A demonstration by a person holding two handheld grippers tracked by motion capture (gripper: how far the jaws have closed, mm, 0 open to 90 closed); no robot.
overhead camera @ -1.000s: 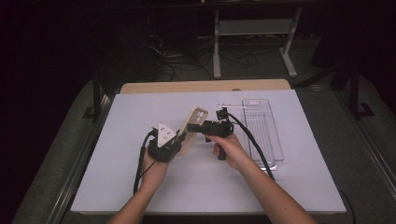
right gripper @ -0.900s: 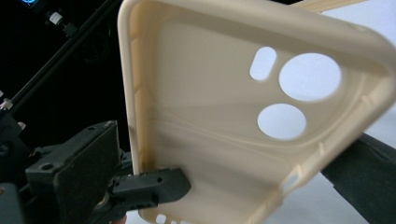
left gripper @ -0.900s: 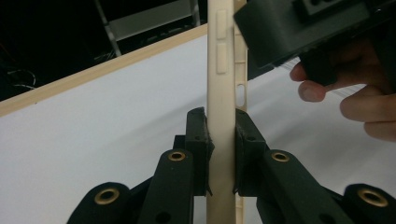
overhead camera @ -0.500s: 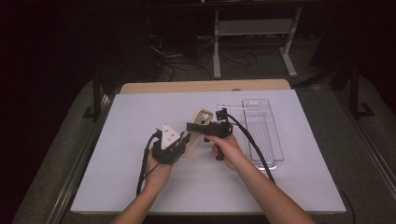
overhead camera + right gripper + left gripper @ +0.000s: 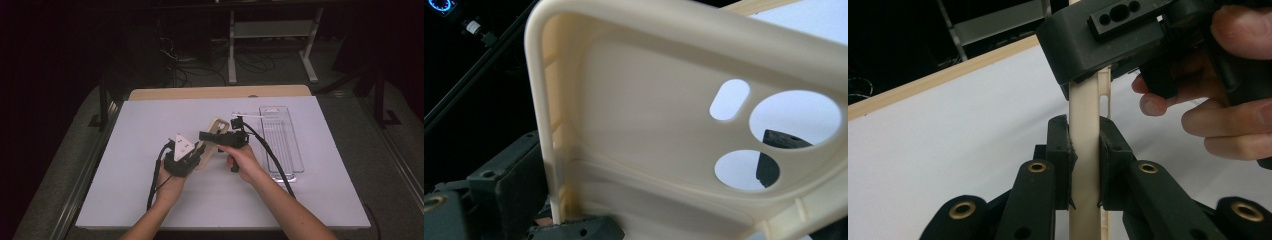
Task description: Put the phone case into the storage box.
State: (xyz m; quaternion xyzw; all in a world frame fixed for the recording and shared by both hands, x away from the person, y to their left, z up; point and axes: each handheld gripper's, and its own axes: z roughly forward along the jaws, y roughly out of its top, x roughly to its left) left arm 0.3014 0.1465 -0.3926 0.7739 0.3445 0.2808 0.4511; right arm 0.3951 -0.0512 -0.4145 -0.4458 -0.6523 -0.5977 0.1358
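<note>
Left gripper point(image 5: 1084, 150) pinches the cream phone case point(image 5: 1085, 165) edge-on, held above mid-table. Right gripper point(image 5: 216, 136) clamps the case's far end, one jaw visible through its camera holes. Beyond, the clear tray point(image 5: 282, 145) sits right; bare white table point(image 5: 140, 125) lies open left.

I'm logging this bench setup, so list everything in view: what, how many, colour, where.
Phone case: one, cream, held above the table's middle between both grippers.
Clear tray: one, transparent, on the table right of the hands.
Table cover: one, white, over the tabletop.
Wooden table edge: one, pale wood, far side.
Shelf stand: one, grey, on the floor behind.
Left gripper: one, black, jaws clamped on the case's edge.
Right gripper: one, black, at the case's upper end.
Hands: two, entering from below.
</note>
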